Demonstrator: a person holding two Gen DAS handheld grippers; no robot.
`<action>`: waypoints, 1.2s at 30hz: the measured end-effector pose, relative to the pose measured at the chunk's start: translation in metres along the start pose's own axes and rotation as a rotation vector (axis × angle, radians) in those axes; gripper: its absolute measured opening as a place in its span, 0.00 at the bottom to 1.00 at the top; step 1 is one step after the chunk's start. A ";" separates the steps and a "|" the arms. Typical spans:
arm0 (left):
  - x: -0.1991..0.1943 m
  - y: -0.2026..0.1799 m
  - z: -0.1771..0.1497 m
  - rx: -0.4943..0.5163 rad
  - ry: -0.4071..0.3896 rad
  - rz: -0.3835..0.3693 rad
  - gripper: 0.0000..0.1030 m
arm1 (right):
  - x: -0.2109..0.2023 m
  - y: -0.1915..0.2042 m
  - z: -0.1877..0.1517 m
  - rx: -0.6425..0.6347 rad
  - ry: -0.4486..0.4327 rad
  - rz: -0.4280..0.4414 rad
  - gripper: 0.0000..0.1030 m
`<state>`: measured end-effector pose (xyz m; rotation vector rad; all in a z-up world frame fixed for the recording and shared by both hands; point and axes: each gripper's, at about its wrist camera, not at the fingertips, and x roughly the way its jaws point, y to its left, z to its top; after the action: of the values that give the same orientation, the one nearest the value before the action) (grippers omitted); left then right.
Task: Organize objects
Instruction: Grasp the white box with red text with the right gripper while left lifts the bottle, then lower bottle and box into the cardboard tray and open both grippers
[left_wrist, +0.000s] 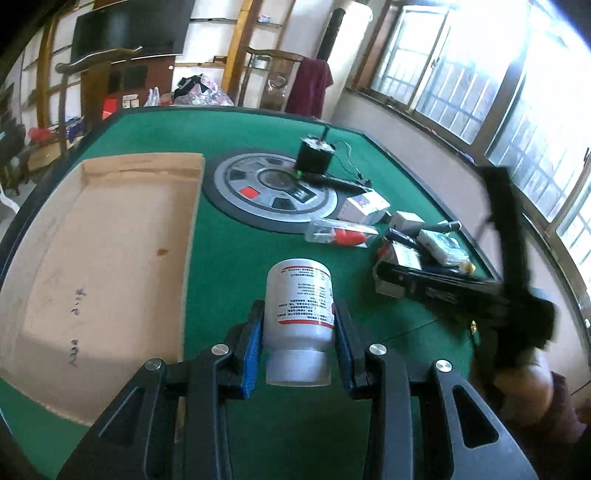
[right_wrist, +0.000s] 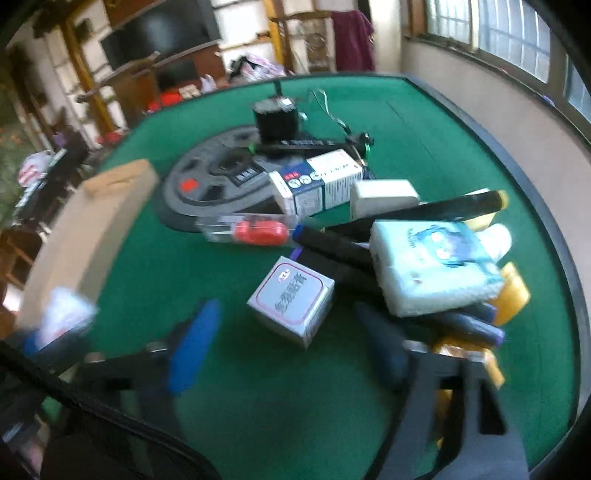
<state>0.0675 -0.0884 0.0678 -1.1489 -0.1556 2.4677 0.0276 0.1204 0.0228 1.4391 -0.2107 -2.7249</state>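
Observation:
My left gripper (left_wrist: 299, 310) is shut on a white pill bottle (left_wrist: 299, 295) with a red-edged label, held above the green table (left_wrist: 236, 273) with its cap toward the camera. A shallow cardboard tray (left_wrist: 110, 240) lies just to its left. In the blurred right wrist view my right gripper (right_wrist: 288, 314) stands open above a small grey box (right_wrist: 291, 295), whose near end lies between the blue fingers (right_wrist: 195, 343) without touching them. Beyond it is a pile with a tissue pack (right_wrist: 432, 266), black markers (right_wrist: 340, 247) and a white-and-blue medicine box (right_wrist: 321, 181).
A clear case with a red item (right_wrist: 255, 229), a black cube with wires (right_wrist: 275, 118) and the round centre panel (left_wrist: 273, 188) lie further back. The table's raised rim (right_wrist: 554, 229) runs along the right. Chairs, shelves and windows surround the table.

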 end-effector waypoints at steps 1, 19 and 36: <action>-0.002 0.003 -0.001 -0.005 -0.006 0.001 0.30 | 0.006 -0.004 0.003 0.022 0.021 -0.002 0.33; 0.002 0.120 0.089 -0.174 0.025 0.060 0.30 | -0.027 0.092 0.075 -0.041 0.013 0.367 0.31; 0.103 0.191 0.098 -0.421 0.083 0.026 0.29 | 0.080 0.179 0.111 -0.074 0.118 0.292 0.31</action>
<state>-0.1265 -0.2123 0.0075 -1.4234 -0.6648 2.4718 -0.1123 -0.0548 0.0450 1.4179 -0.2864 -2.3846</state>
